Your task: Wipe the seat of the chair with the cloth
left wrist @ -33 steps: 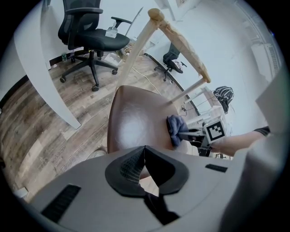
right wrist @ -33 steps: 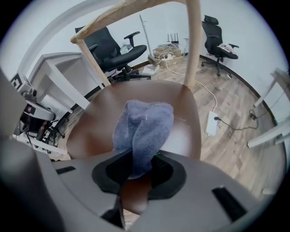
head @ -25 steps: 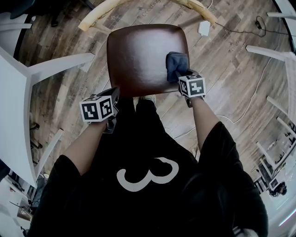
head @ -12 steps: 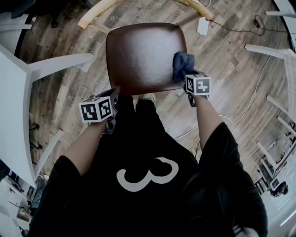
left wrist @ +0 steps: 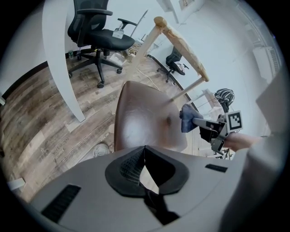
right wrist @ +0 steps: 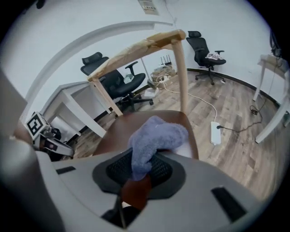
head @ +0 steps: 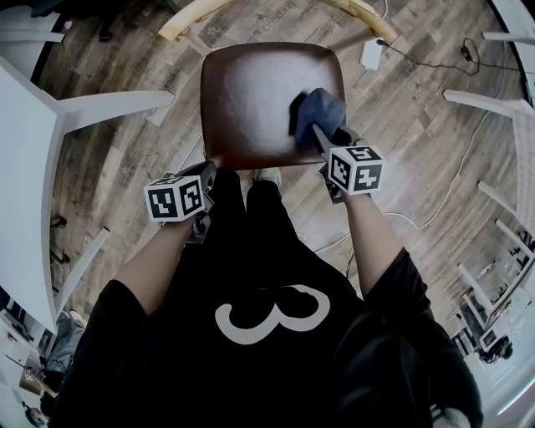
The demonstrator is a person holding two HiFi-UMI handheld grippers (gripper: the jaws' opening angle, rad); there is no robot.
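Observation:
The chair's brown seat (head: 251, 100) lies straight below me in the head view, with its pale wooden backrest (head: 196, 17) at the far side. A blue cloth (head: 318, 110) rests on the seat's right part. My right gripper (head: 316, 134) is shut on the blue cloth, which bulges out past the jaws (right wrist: 156, 136) over the seat (right wrist: 118, 131). My left gripper (head: 207, 174) hangs at the seat's near left corner, shut with nothing in it. From the left gripper view I see the seat (left wrist: 140, 122), the cloth (left wrist: 186, 120) and the right gripper (left wrist: 199, 123).
A white table (head: 29, 175) and its legs stand at the left. White furniture legs (head: 489, 99) stand at the right. A power strip (head: 370, 52) and cable lie on the wood floor behind the chair. Black office chairs (left wrist: 97, 27) stand farther off. My shoe (head: 266, 176) shows under the seat's front edge.
The right gripper carried the cloth out to the seat's right edge, then back inward and a little farther onto the seat. The left gripper has stayed in place.

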